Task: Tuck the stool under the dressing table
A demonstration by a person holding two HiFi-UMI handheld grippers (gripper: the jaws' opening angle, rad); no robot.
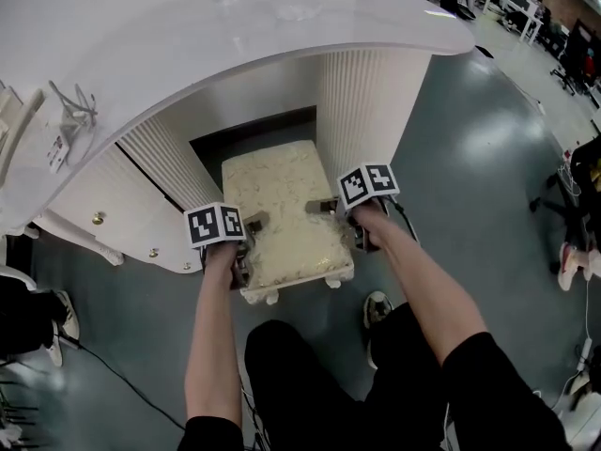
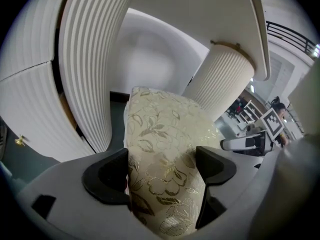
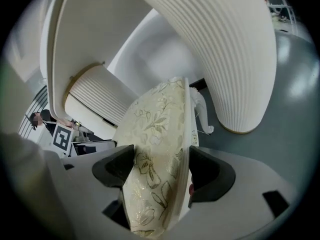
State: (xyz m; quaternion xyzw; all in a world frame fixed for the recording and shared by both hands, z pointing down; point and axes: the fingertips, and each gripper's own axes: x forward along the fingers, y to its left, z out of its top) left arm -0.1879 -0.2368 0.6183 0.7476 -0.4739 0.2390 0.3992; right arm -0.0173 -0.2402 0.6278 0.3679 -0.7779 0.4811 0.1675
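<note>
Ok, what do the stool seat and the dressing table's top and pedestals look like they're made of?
The stool seat looks like padded cream fabric, probably brocade: it has a gold floral pattern with a slight sheen. The tabletop is glossy white with soft reflections; whether it is lacquer or stone is unclear. The pedestals are white, fluted and matte, likely painted wood or board.

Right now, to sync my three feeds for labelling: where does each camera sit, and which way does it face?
Head view: on the person's head, facing steeply down at the stool before the dressing table; both forearms show.
Left gripper view: on the left tongs, facing under the dressing table; own jaws grip the stool.
Right gripper view: on the right tongs, same, from the stool's other side.
Each gripper view shows the other tongs.
</note>
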